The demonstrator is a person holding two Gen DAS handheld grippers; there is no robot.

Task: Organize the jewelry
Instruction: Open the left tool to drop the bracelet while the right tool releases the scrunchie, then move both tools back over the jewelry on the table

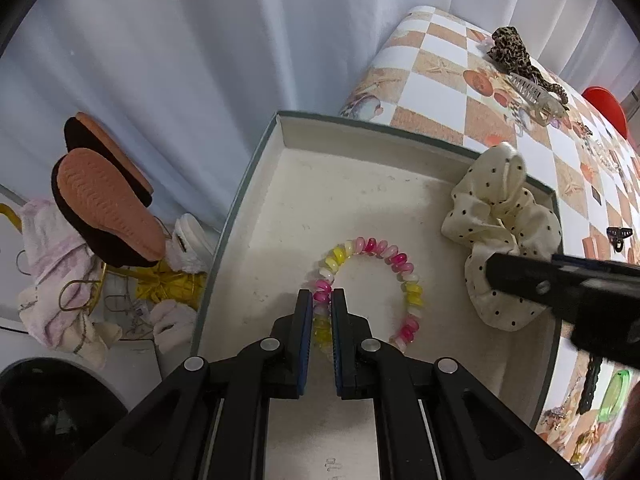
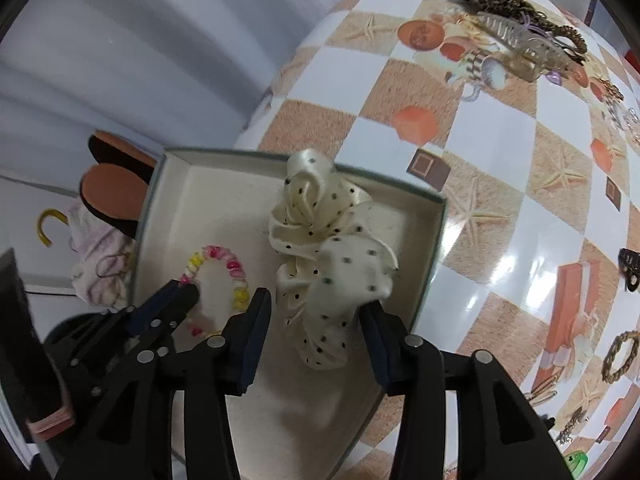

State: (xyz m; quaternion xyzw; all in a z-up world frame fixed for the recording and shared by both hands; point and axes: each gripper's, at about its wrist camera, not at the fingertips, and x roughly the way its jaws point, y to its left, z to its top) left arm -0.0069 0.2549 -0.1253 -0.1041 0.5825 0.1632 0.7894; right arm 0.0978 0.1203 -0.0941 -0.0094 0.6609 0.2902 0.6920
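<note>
A cream box (image 1: 256,184) with a green rim sits at the table's corner; it also shows in the right wrist view (image 2: 434,240). In it lie a pink, yellow and white spiral bracelet (image 1: 376,250) (image 2: 236,272) and a cream polka-dot scrunchie (image 1: 500,216) (image 2: 332,248). My left gripper (image 1: 322,296) is closed on the bracelet's near left side; it also shows in the right wrist view (image 2: 184,292). My right gripper (image 2: 316,308) is open, its fingers either side of the scrunchie's near end. Its finger (image 1: 532,284) shows in the left wrist view.
On the checkered tablecloth (image 2: 500,152) lie a leopard-print scrunchie (image 1: 512,50), a clear claw clip (image 1: 536,96), a black clip (image 2: 630,268), a braided brown hair tie (image 2: 620,356) and small jewelry. Slippers (image 1: 108,196) and cloths lie beyond the table's left edge.
</note>
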